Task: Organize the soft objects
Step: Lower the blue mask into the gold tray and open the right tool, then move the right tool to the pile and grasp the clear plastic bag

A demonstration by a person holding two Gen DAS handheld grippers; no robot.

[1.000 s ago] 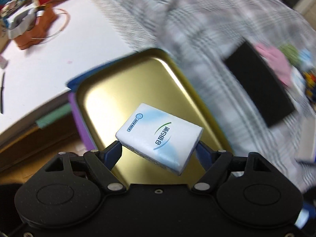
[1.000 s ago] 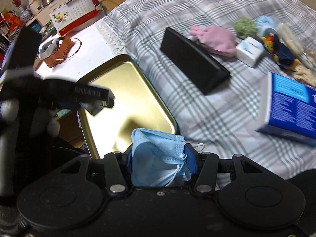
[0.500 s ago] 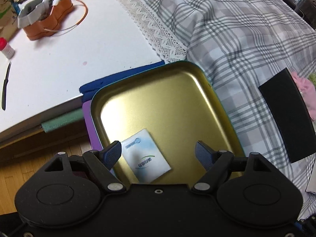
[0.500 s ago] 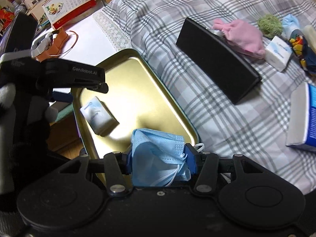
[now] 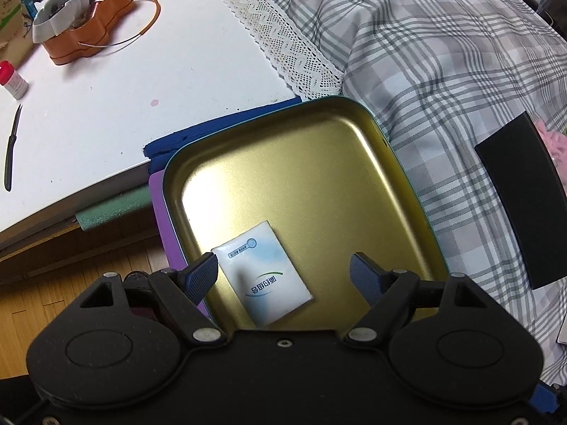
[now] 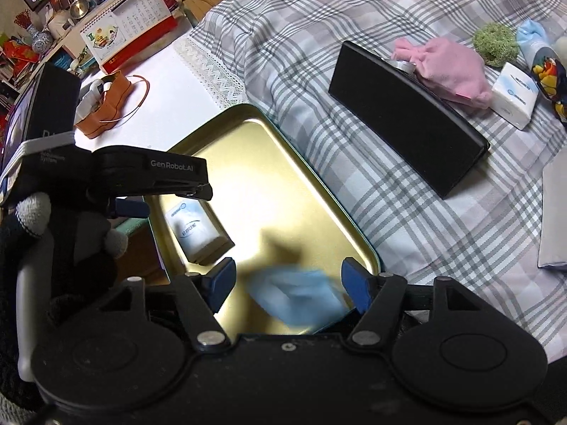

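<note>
Jaws of both grippers spread wide, holding nothing: left gripper (image 5: 283, 271) hovers over tissue pack (image 5: 263, 275) lying flat in gold tray (image 5: 354, 113), judged just dropped there; right gripper (image 6: 287, 278) above blurred blue face mask (image 6: 297, 295) at tray's near end, apparently falling or just landed

Tray seems collection spot for soft things, perched at bed edge beside white surface (image 5: 106, 113)

Pack print too small to read; left gripper marked "GenRobot.AI"

Far on plaid bed (image 6: 354, 17): black case (image 6: 407, 117), pink cloth (image 6: 450, 69), second tissue pack (image 6: 514, 95) not yet gathered

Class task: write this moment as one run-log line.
left gripper: open | right gripper: open | tissue pack: in gold tray | blue mask: blurred, over tray
</note>
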